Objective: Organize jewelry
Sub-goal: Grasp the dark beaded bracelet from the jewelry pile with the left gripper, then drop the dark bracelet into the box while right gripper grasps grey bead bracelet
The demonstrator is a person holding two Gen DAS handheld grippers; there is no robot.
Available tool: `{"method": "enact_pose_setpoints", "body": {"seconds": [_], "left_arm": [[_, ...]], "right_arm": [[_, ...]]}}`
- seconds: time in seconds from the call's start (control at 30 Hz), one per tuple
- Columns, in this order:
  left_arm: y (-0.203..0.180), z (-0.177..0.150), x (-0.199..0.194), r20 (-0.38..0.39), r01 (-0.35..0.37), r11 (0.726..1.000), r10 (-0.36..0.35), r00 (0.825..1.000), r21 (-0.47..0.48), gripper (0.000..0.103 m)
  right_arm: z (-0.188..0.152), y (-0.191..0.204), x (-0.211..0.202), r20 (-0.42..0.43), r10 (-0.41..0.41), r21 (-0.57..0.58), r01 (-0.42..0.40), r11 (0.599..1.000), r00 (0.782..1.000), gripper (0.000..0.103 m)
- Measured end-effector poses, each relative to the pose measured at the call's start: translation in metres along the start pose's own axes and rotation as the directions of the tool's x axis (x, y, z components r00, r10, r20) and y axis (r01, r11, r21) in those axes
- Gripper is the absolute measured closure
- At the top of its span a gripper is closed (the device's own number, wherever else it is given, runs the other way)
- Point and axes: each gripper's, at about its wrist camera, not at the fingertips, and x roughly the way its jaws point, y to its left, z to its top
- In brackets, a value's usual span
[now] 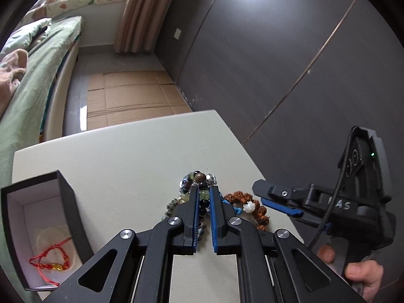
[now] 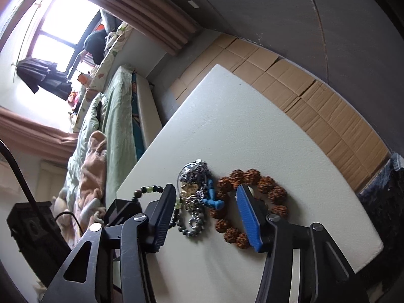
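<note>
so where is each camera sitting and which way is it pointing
Left wrist view: sits on the left gripper, looking along its nearly closed fingers, shut on the mixed bead bracelet on the white table; the open black box lies left, and the right gripper and a hand show at right.
Right wrist view: sits on the right gripper, rolled sideways, its wide-open fingers over the brown seed bracelet; only its fingers show.
Shared: table, both bracelets, bed, cardboard.
</note>
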Motion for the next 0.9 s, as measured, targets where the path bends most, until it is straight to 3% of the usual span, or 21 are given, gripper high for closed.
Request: {"method": "enact_pose_setpoints", "body": {"seconds": [0.13,0.53,0.77,0.9], "left_arm": [[0.009,0.006,-0.012,0.022,-0.001,1.0,0.002,1.0,-0.024,0.095],[0.041,0.016,-0.04,0.072,-0.021,0.994,0.028,0.997,-0.106,0.095],[0.064,0.021,-0.063,0.108,-0.038,0.985,0.057,0.993,-0.169,0.095],[0.072,0.02,-0.079,0.13,-0.054,0.981,0.079,0.988,-0.185,0.095]], "right_arm": [[0.0,0.01,0.012,-0.015,0.001,-0.02,-0.002,1.0,1.0,0.063],[-0.027,0.052,0.055,-0.163,-0.01,-0.155,-0.016,0.988,0.987,0.063],[-0.044,0.073,0.091,-0.212,-0.12,-0.256,0.063,0.965,0.97,0.063],[-0.056,0.093,0.105,-0.181,-0.243,-0.391,0.157,0.907,0.953,0.064]]}}
